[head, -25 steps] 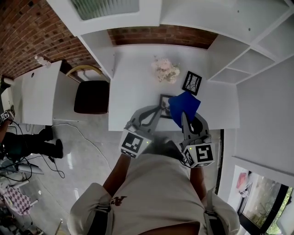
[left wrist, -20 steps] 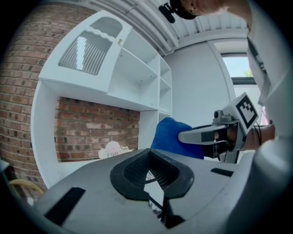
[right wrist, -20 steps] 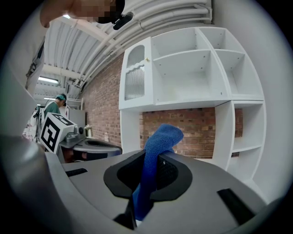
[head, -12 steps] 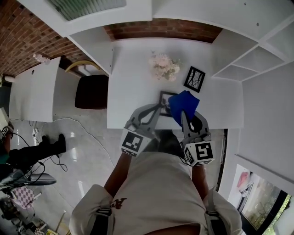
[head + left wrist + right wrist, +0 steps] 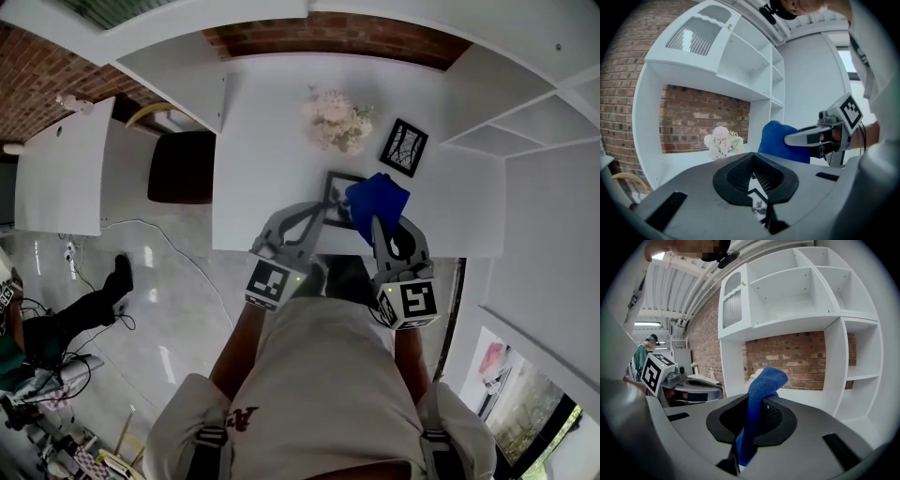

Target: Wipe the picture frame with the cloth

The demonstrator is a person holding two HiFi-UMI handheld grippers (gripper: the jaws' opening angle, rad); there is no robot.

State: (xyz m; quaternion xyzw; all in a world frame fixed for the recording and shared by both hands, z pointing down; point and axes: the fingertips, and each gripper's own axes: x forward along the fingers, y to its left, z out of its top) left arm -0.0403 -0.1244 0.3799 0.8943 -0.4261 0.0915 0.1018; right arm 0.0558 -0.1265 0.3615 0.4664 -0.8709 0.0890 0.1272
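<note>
Nearest me, the left tool is closed on what looks like the near edge of the picture frame. The frame sits at the near side of the worktop; I can't tell if it's lifted or resting. The right tool is pinched on the blue cloth, which sticks up out of its jaws. In the head view the cloth overlaps the frame's right side, but I can't confirm contact.

The cloth looks soft, light and floppy, so gripping one end leaves the loose bunch free to wipe. I'd judge the frame stiff and light, with a front that's probably slick and breakable, so hold the rim, not the face.

Farther off are the flowers. A second frame is at far right, well apart.
</note>
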